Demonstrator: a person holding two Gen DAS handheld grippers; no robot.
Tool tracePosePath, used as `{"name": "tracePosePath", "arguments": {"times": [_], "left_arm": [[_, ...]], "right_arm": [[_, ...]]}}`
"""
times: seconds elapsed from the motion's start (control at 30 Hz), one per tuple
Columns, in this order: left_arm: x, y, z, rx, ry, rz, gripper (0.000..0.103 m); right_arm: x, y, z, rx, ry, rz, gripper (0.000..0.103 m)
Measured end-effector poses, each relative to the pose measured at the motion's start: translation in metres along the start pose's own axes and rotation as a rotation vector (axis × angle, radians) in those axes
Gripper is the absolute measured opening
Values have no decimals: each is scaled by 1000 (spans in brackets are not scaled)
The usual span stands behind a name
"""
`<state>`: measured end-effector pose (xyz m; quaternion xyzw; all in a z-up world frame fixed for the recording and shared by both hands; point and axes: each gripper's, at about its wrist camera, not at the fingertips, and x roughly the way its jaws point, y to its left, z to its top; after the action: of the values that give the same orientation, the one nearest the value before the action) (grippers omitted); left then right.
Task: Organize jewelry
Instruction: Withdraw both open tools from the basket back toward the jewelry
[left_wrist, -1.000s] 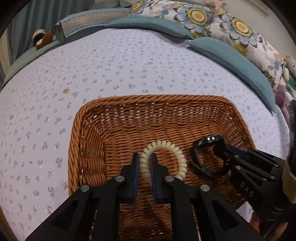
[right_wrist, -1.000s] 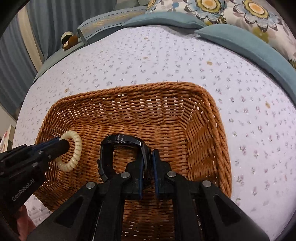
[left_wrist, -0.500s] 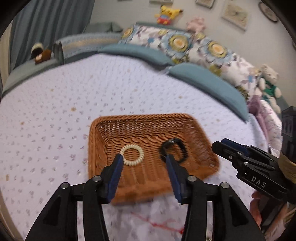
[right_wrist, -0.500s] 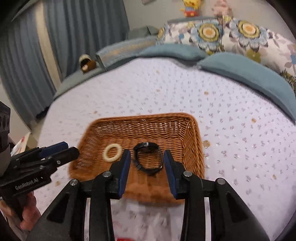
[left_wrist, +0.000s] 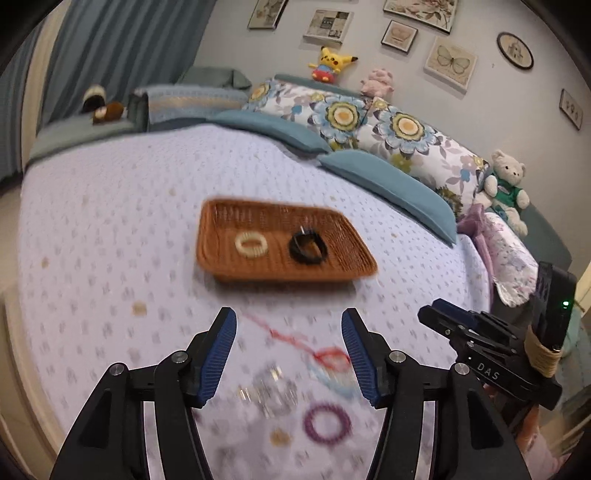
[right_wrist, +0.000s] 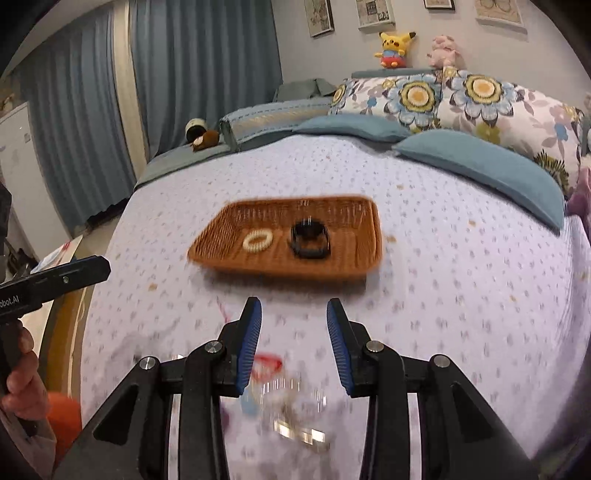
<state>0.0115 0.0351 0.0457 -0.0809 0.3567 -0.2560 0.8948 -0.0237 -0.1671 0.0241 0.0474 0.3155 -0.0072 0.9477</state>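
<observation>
A brown wicker basket (left_wrist: 221, 236) (right_wrist: 354, 236) lies on the lilac bedspread, holding a cream coil ring (left_wrist: 251, 244) (right_wrist: 258, 240) and a black bracelet (left_wrist: 308, 248) (right_wrist: 309, 242) side by side. My left gripper (left_wrist: 289, 314) hovers well short of the basket, its jaws opening with nothing between them. My right gripper (right_wrist: 293, 302) stands open and empty, also back from the basket. Blurred below the fingers lie a purple coil ring (left_wrist: 327, 422), a red loop (left_wrist: 330, 358) (right_wrist: 267, 362) and a silvery chain (left_wrist: 273, 395) (right_wrist: 295, 402).
Teal cushions (left_wrist: 388, 184) and floral pillows (right_wrist: 480, 96) line the far side of the bed. A teddy bear (left_wrist: 506, 184) sits at the right, plush toys (right_wrist: 393, 44) on the headboard. Blue curtains (right_wrist: 184, 74) hang at the left, beyond the bed's edge.
Both grippers let go of the cream ring and the black bracelet in the basket, opened, and pulled back and up. The loose jewelry on the near bedspread has come into view.
</observation>
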Motion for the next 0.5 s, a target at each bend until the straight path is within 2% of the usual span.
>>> {"name": "tracePosePath", "arguments": {"times": [0.07, 0.17, 0.3, 0.5], "left_arm": [[4, 0, -23, -27, 50, -24, 61], [19, -1, -52, -43, 133, -16, 61], [38, -3, -76, -70, 211, -8, 60], [59, -7, -94, -79, 254, 16, 55]], "right_arm": [[-4, -4, -18, -2, 21, -8, 40], [-5, -13, -42, 6, 55, -8, 40], [6, -22, -66, -6, 115, 10, 40], [24, -35, -86, 11, 189, 34, 40]]}}
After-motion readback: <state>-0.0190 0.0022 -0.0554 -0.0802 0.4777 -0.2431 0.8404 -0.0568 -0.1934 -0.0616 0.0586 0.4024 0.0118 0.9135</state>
